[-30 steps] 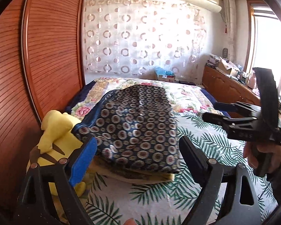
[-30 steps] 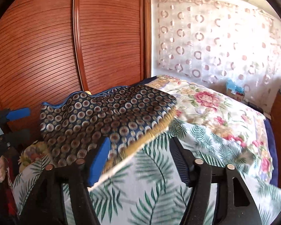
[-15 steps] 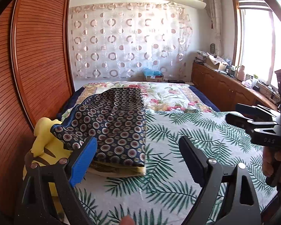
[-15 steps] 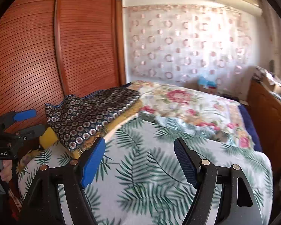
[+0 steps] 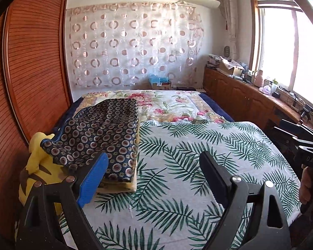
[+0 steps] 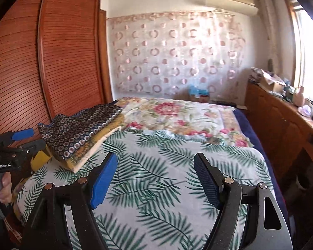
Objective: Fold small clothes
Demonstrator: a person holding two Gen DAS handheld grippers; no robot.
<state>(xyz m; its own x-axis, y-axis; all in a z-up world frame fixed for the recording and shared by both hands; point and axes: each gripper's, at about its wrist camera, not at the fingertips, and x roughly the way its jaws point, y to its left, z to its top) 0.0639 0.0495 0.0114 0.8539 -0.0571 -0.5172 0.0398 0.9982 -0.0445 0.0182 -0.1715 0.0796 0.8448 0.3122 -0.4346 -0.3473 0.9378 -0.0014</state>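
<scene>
Both tools — left tool [image 5: 152, 179], right tool [image 6: 155, 179] — gape empty over my bed [image 5: 198, 145]; folded navy garment [image 5: 102, 133] stacked — next, I fetch another.

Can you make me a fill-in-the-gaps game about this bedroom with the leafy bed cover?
1. The folded dark blue cloth with circle patterns lies on top of a ____ of folded clothes.
2. The yellow plush toy sits between that cloth and the brown wooden ____.
3. The left gripper and the right gripper both hold ____.

Missing words: stack; wardrobe; nothing
</scene>
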